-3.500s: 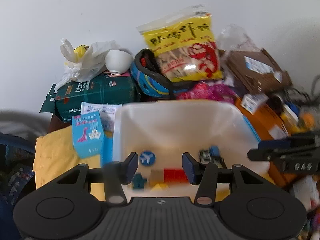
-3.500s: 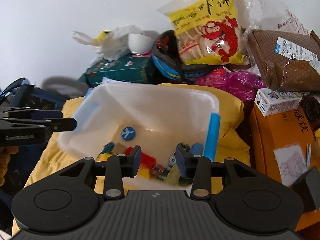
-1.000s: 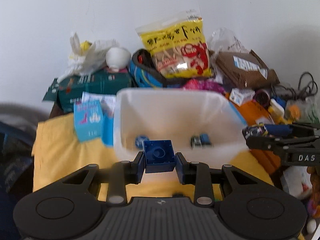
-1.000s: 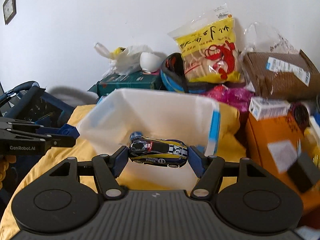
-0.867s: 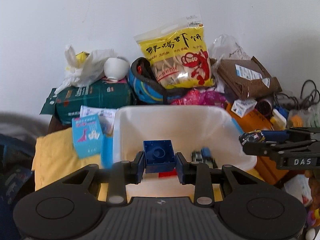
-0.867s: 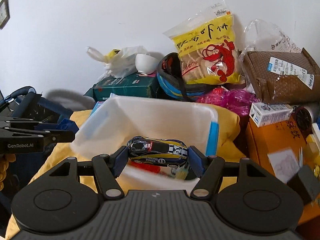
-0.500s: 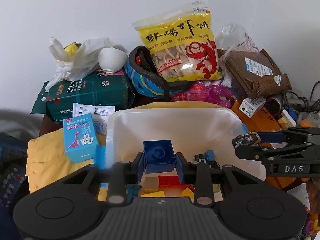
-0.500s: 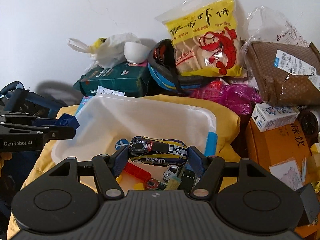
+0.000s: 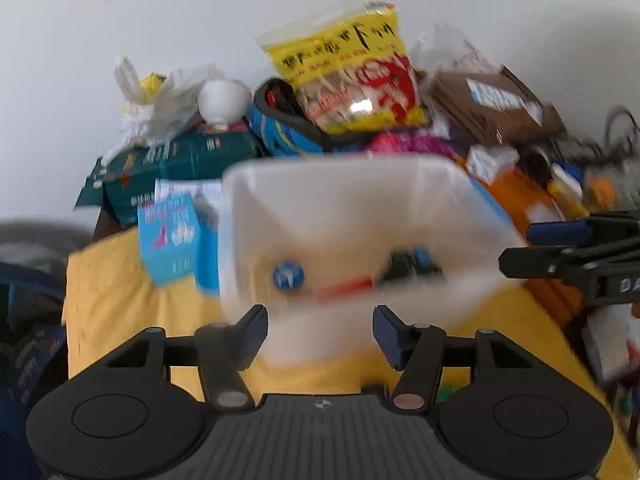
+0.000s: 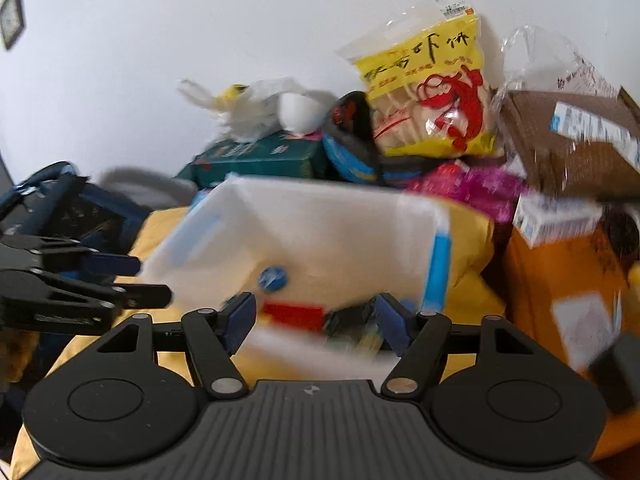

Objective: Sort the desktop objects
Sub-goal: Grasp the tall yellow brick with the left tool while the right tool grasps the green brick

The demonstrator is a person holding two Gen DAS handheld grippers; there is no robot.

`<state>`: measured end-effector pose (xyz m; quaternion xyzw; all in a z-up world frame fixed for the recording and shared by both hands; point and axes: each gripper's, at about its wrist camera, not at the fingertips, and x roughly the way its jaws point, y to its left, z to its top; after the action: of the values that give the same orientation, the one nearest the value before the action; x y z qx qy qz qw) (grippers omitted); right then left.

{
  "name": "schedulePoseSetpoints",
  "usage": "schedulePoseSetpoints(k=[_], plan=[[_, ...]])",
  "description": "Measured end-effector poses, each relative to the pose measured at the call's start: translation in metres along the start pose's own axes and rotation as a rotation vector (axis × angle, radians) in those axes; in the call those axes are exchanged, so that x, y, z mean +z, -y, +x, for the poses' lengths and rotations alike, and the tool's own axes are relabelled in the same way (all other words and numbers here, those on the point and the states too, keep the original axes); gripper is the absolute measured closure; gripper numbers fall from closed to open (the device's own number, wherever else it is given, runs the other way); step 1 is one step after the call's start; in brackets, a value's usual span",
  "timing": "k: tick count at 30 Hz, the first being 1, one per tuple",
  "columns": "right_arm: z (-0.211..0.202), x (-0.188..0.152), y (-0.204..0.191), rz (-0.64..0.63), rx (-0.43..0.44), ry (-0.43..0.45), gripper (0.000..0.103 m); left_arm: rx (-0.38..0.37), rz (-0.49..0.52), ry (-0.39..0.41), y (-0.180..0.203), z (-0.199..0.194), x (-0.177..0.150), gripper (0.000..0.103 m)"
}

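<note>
White bin [image 9: 344,200] holds blue disc [image 9: 288,275]; red brick [image 10: 294,314].

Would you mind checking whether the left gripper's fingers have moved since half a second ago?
Yes. The left gripper has opened: its fingers now stand wide apart before the white bin, and the blue block is gone from between them.

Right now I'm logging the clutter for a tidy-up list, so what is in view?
Plastic bin: 1, white, centre, on yellow cloth.
Round badge: 1, blue, inside bin.
Red block: 1, inside bin.
Snack bag: 1, yellow, behind bin.
Green box: 1, back left.
White bowl: 1, atop green box.
Light blue carton: 1, left of bin.
Brown parcel: 1, back right.
Orange box: 1, right.
Left tool: black, open, empty.
Right tool: black, open, empty.
</note>
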<state>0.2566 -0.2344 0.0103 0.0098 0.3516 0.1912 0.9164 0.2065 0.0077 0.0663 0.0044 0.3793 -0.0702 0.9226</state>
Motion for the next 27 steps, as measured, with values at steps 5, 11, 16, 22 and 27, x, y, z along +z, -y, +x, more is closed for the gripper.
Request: schedulePoseSetpoints(k=[5, 11, 16, 22, 27], plan=[[0.001, -0.082, -0.016, 0.018, -0.014, -0.090, 0.042, -0.004, -0.028, -0.076, 0.012, 0.005, -0.075, 0.041], [0.027, -0.122, -0.012, 0.106, -0.054, -0.168, 0.050, 0.008, -0.017, -0.136, 0.025, 0.026, -0.111, 0.041], [0.037, -0.121, -0.012, 0.125, -0.062, -0.168, 0.050, 0.008, 0.004, -0.136, 0.028, 0.038, -0.114, 0.043], [0.053, -0.129, -0.013, 0.162, -0.074, -0.190, 0.055, -0.024, 0.008, -0.119, 0.029, 0.045, -0.111, 0.062], [0.062, -0.132, -0.013, 0.197, -0.050, -0.212, 0.074, -0.034, 0.002, -0.120, 0.031, 0.044, -0.109, 0.075]])
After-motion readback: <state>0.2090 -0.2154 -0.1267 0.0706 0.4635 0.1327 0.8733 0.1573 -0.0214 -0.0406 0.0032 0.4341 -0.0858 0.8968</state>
